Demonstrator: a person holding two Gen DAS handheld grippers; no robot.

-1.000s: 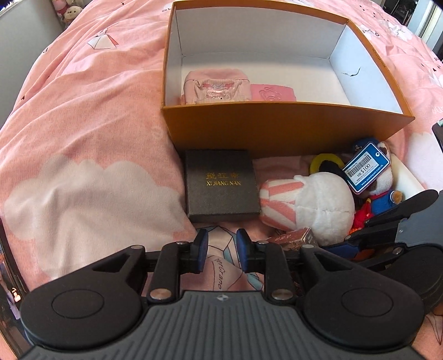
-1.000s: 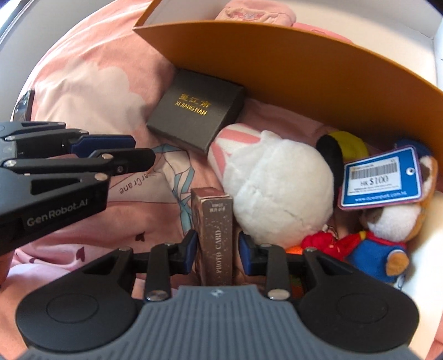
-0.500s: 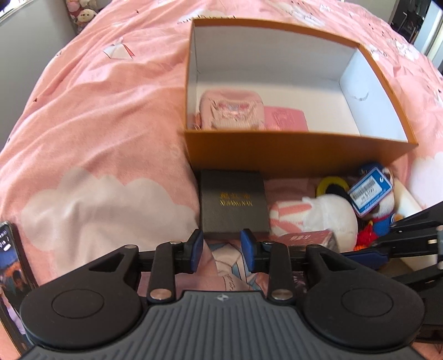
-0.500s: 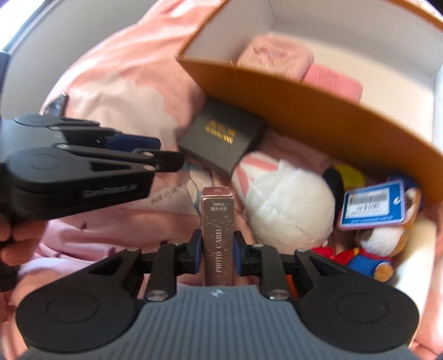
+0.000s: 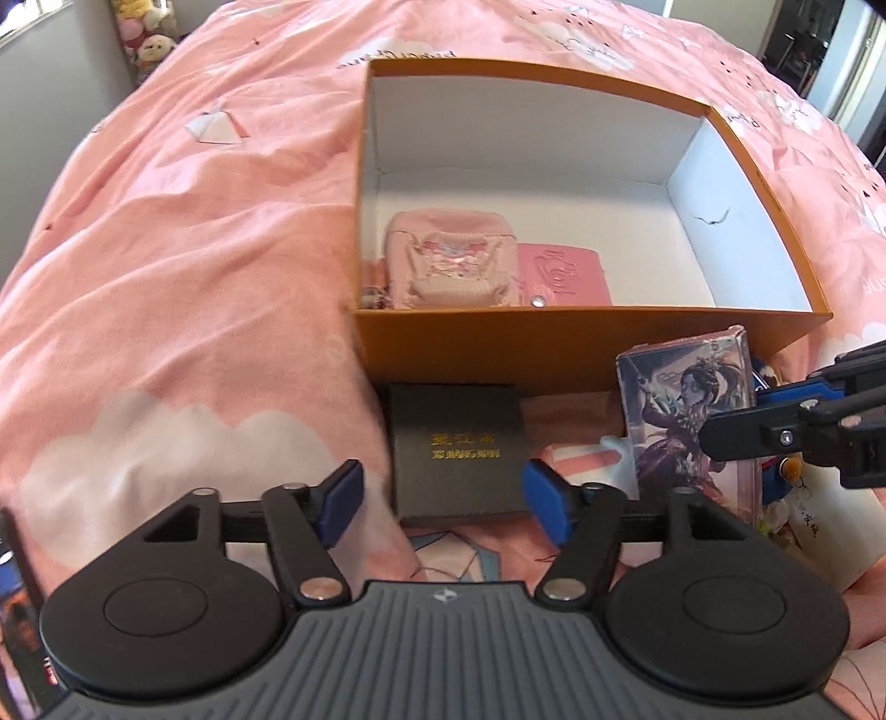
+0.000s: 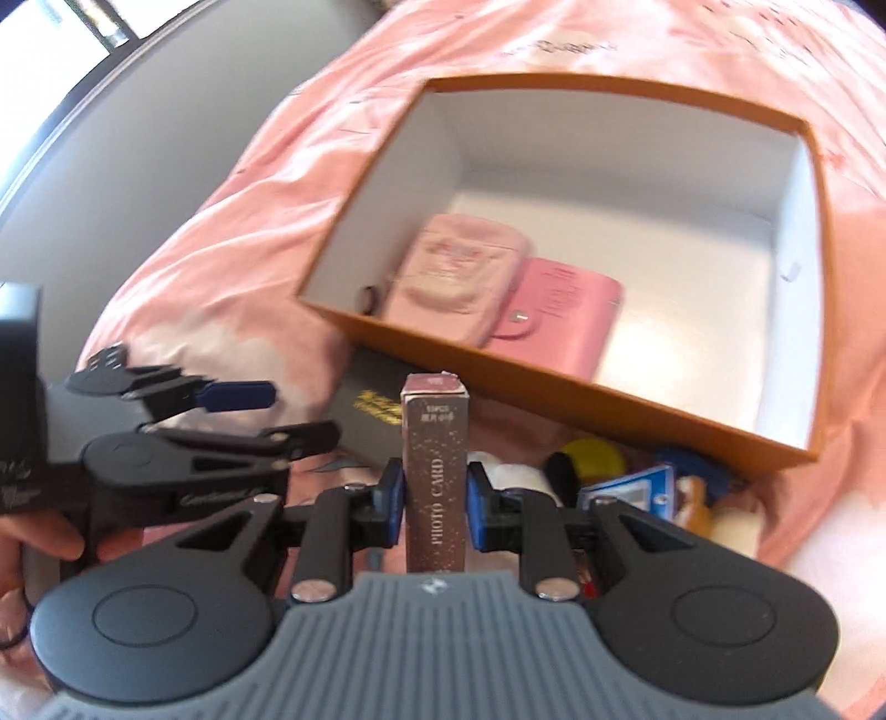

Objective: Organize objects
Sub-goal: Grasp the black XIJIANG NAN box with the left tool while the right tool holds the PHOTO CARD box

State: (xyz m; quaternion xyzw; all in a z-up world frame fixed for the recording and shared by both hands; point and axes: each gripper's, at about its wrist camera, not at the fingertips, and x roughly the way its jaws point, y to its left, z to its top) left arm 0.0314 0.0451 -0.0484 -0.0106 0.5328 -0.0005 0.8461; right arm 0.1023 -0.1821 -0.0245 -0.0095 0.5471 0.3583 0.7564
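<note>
The bedspread (image 5: 194,266) is pink with white clouds. The box (image 5: 554,346) is orange outside, white inside; in it lie a pale pink pouch (image 5: 451,260) and a deeper pink wallet (image 5: 565,274). The case (image 5: 457,448) is black with gold lettering. The card pack (image 6: 436,476) is speckled brown on its edge, its face (image 5: 686,410) printed with a dark-haired figure. Gripper pads (image 5: 343,495) are blue

Pink bedspread (image 5: 183,310) with white cloud prints, spread over the whole bed. Soft toys (image 5: 145,41) on a shelf beyond the bedspread's far left corner. Phone (image 5: 16,626) at its near left edge. Grey wall (image 6: 138,138) left of the bedspread.
</note>
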